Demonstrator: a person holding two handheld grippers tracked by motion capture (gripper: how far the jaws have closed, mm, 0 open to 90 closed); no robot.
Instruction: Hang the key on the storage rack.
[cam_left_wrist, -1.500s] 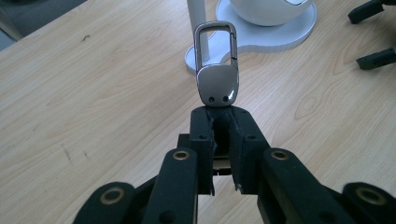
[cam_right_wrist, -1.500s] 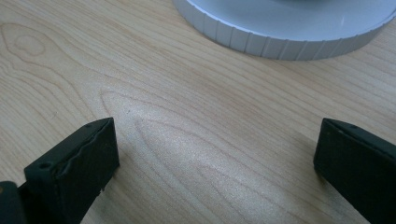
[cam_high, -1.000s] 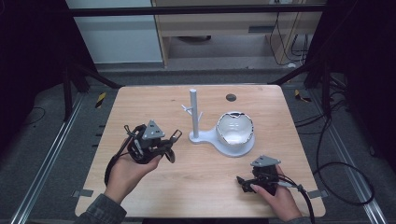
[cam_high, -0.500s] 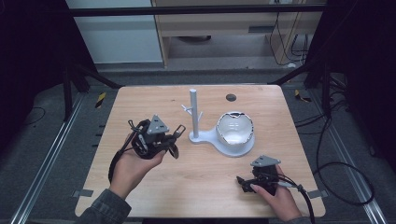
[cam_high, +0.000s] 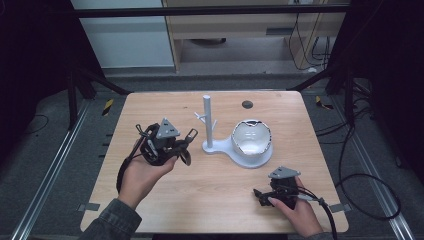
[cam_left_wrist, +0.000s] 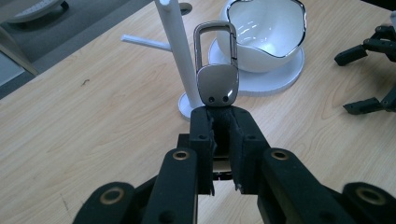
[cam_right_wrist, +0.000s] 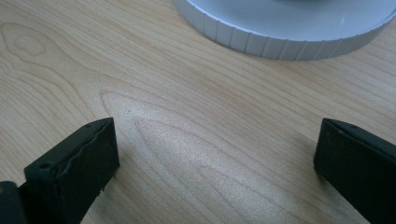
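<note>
Keychain clip is clenched by its base in the left tongs, loop kept forward, presumably for hooking onto the white stand just beyond. Right tongs are rested spread on the counter.

keyring clip | dark metal, carabiner loop | upright, beside white post

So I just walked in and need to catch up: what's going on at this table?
A person works with a gripper in each hand. The left gripper is shut on a metal carabiner keyring, holding it up near the white peg stand beside the white bowl. The right gripper rests open, low over the wooden table, holding nothing.
</note>
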